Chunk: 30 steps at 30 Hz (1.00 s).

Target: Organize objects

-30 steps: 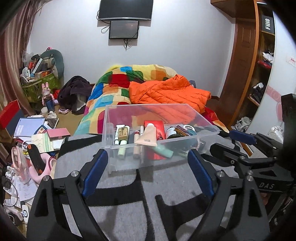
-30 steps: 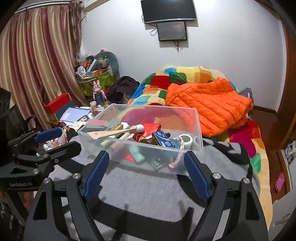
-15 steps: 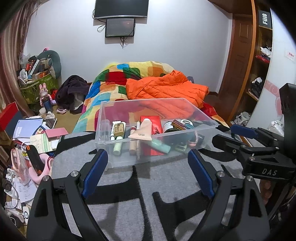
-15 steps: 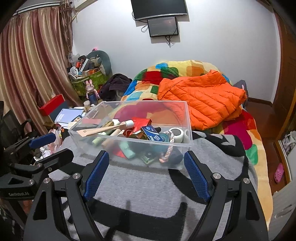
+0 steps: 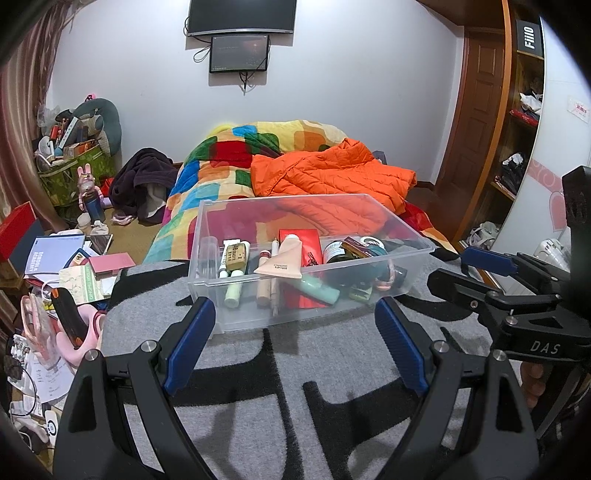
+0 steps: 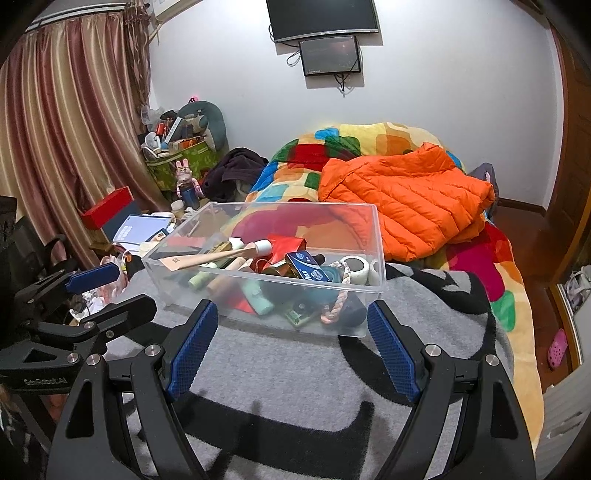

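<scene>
Both grippers are hanging over the grey-and-black blanket (image 5: 332,369), side by side, and both are pointing at the clear plastic bin (image 5: 229,317) sitting on it. The left gripper (image 5: 293,345) is standing wide apart, blue pads spread, nothing between them. The right gripper (image 6: 291,347) is doing the same: jaws released, gap bare, the near wall of the bin just beyond its tips. In the left wrist view the right gripper is showing at the right edge, and it too is reading as spread.

Inside the bin things are lying in a heap. A beige cosmetic tube (image 5: 282,260) is resting across the middle with its white cap (image 6: 263,247) tilted up. A pale green tube (image 5: 233,295) is lying along the left part, and a mint green tube (image 5: 319,290) is angling across a red box (image 5: 301,243). A blue carton (image 6: 308,271) is leaning on a dark jar (image 5: 334,253), a roll of white tape (image 6: 354,269) is sitting at the right end, and a braided pink cord (image 6: 338,306) is drooping against the front wall.

Behind the bin an orange puffer jacket (image 6: 402,206) is sprawling on a patchwork quilt (image 5: 221,155). Papers and booklets (image 5: 51,254) are littering the floor to the left, near a red box lid (image 6: 107,212) and striped curtains (image 6: 66,122). Two dark screens (image 6: 325,26) are hanging on the white wall.
</scene>
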{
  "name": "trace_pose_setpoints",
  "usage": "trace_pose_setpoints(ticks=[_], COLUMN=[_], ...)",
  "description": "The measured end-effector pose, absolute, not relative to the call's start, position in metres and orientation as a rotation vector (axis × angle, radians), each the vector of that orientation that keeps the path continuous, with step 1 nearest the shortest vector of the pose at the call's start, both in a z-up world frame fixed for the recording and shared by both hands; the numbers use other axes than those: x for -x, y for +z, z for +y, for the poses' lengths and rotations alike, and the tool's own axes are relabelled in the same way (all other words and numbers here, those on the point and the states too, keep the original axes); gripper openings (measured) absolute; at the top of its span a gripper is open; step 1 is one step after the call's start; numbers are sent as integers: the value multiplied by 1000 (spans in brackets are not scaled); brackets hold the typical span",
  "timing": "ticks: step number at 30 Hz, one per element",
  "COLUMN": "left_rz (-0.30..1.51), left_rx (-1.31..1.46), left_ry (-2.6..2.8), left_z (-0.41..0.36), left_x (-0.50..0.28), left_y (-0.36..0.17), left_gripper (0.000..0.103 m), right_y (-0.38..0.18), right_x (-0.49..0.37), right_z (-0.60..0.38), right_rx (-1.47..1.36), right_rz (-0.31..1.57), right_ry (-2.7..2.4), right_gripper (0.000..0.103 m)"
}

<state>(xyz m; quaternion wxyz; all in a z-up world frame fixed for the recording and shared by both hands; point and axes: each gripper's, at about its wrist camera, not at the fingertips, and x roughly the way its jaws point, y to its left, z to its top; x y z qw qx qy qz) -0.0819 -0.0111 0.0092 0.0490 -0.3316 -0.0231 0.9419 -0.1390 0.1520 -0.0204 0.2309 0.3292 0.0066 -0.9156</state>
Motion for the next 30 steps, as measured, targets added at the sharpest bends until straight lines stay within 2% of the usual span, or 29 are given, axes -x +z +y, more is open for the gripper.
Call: trace_pose_setpoints(ticks=[14, 18, 30], left_rz=[-72, -71, -76], left_rx=[1025, 1025, 1040], left_ry=[2873, 2888, 2868], left_z=[-14, -15, -15], left_x=[83, 83, 84], left_y=[6, 6, 7], left_gripper=[89, 96, 96], right_y=[-21, -21, -22], right_x=[135, 135, 134], right_z=[148, 148, 145], right_rx=[-913, -914, -915], right_rz=[30, 29, 30], right_ry=[-2508, -2508, -2502], right_gripper=[81, 81, 81])
